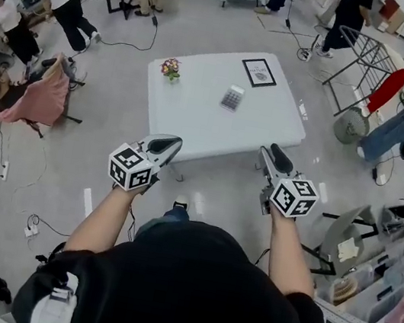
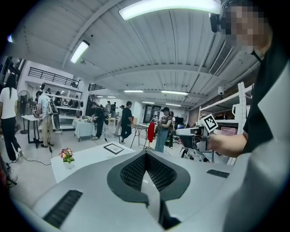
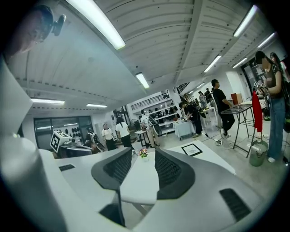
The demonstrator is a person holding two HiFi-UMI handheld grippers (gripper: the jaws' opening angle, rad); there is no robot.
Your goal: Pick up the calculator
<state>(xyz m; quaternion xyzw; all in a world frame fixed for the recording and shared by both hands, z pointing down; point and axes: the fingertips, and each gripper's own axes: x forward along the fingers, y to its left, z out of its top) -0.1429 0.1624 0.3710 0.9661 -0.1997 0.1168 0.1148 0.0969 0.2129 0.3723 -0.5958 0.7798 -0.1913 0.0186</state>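
So the calculator (image 1: 232,97) is sitting flat on the white worktop (image 1: 194,117), a bit right of the middle, nothing touching it. Behind it, toward the far right corner, there's a black-framed picture (image 1: 259,72), and a little pot of flowers (image 1: 171,69) sits over by the far left corner. Both arms are held out at the near edge. The left hand-held gripper (image 1: 168,142) has its jaw tips pressed together with nothing in them. The right hand-held gripper (image 1: 272,152) has its jaws spread wide and empty, and its own view just shows the worktop and flowers through the gap. Both are well apart from the calculator.
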